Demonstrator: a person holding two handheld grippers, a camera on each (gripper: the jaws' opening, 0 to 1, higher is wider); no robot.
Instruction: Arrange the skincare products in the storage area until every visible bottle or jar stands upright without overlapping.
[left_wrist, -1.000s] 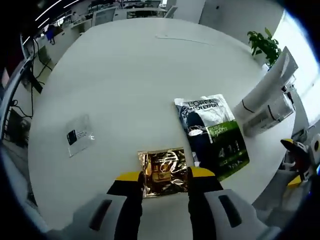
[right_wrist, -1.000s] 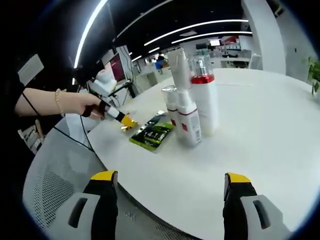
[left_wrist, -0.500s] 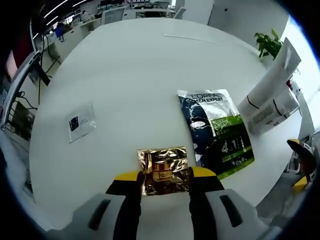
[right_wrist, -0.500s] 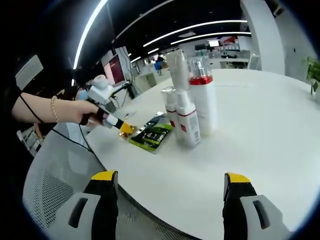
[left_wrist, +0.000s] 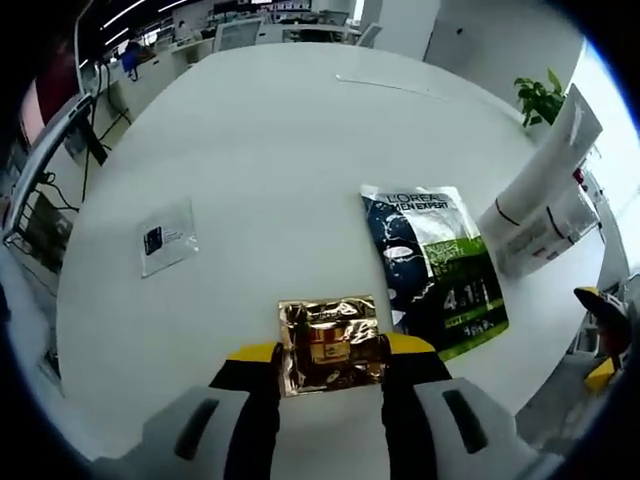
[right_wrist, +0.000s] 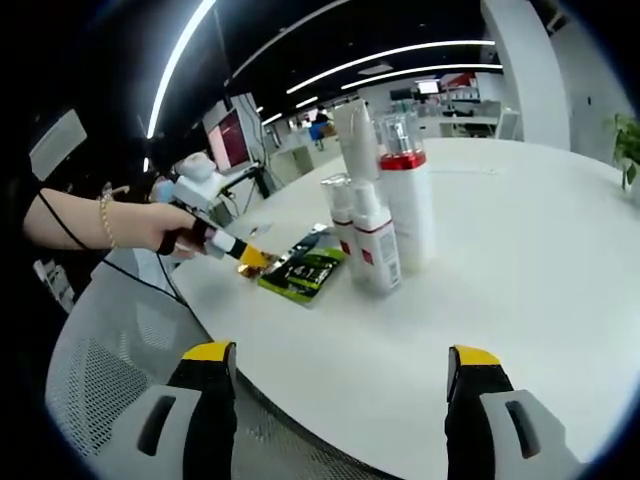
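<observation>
Crinkled gold foil sachet (left_wrist: 330, 343) between left gripper (left_wrist: 328, 353) jaws, right gripper (right_wrist: 342, 372) jaws apart.

I see a big round white table (left_wrist: 270, 130) with a small clear packet (left_wrist: 166, 235) carrying a dark label lying flat near its left edge. A potted plant (left_wrist: 538, 97) stands beyond the far right rim. Below the near edge is a grey mesh chair (right_wrist: 110, 375). Ceiling light strips (right_wrist: 400, 48) run over office desks (right_wrist: 290, 140) further back
</observation>
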